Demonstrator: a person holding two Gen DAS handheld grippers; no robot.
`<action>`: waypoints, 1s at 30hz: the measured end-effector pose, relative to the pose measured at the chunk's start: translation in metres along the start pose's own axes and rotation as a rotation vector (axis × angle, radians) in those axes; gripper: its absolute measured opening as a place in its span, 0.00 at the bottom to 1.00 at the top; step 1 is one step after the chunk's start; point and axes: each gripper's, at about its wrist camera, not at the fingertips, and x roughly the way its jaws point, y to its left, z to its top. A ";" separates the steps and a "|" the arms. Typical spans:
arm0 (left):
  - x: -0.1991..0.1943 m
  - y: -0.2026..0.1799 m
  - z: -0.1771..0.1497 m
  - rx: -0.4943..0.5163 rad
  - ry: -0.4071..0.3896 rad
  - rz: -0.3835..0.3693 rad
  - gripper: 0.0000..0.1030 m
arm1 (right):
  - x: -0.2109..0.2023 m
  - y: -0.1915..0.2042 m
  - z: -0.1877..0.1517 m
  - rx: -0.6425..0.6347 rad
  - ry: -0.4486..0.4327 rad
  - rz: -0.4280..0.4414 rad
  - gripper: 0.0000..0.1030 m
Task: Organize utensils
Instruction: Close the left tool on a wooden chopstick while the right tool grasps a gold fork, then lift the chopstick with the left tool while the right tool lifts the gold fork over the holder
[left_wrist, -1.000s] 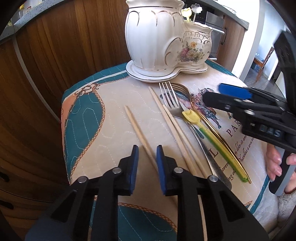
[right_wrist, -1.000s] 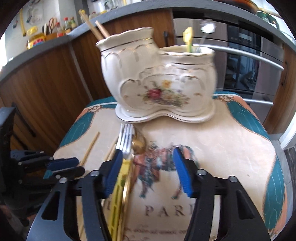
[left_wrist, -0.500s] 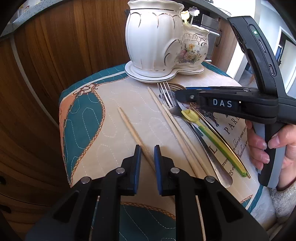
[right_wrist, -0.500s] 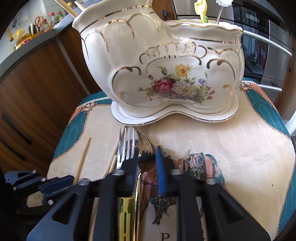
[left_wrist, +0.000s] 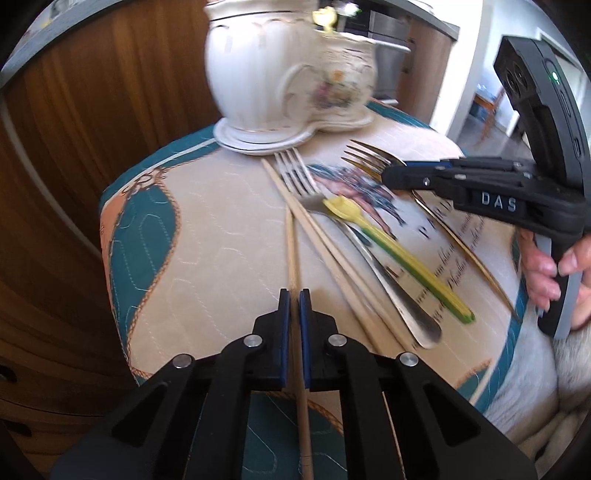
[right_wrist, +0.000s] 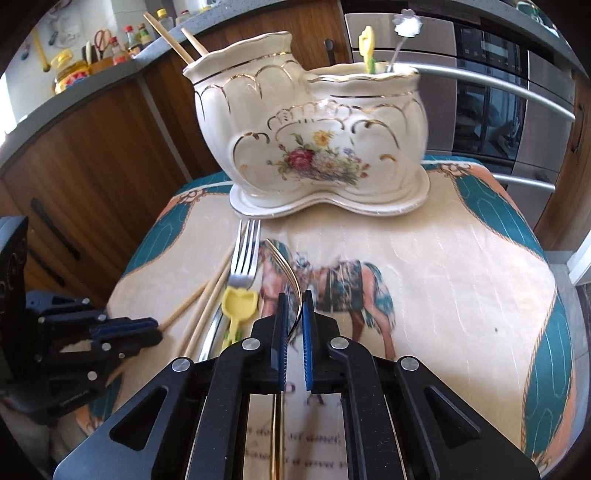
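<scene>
My left gripper (left_wrist: 294, 295) has its jaws closing tight on a single wooden chopstick (left_wrist: 292, 251), which passes between the blue pads and points ahead, its far tip touching a chopstick pair (left_wrist: 332, 251). My right gripper (right_wrist: 294, 299) has its jaws closing on the neck of a gold fork (right_wrist: 286, 258), which stands on edge between the pads. The left wrist view shows the right gripper (left_wrist: 388, 173) holding the gold fork (left_wrist: 365, 158) at the right. A silver fork (left_wrist: 303, 181) and a yellow-green pick (left_wrist: 399, 254) lie on the cloth. The left gripper (right_wrist: 155, 330) appears at the lower left in the right wrist view.
A white floral ceramic holder (right_wrist: 306, 133) on its saucer stands at the far edge of the quilted horse-print cloth (right_wrist: 461, 295); chopsticks and picks stick out of it. Wooden cabinets lie behind and to the left, an oven to the right. A hand (left_wrist: 543, 273) grips the right handle.
The left jaws have closed onto the single chopstick, which now points straight ahead. The right gripper came in from the right, shut on the gold fork and drew it away from the silver fork.
</scene>
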 end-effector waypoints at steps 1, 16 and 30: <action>0.000 -0.002 0.000 0.016 0.007 0.008 0.05 | 0.000 0.000 -0.002 -0.005 0.005 0.001 0.08; -0.004 -0.007 0.001 0.051 0.076 0.070 0.18 | 0.022 0.015 -0.002 -0.078 0.043 -0.029 0.11; -0.045 0.023 0.004 -0.034 -0.162 0.010 0.05 | -0.057 0.014 0.015 -0.044 -0.294 0.106 0.04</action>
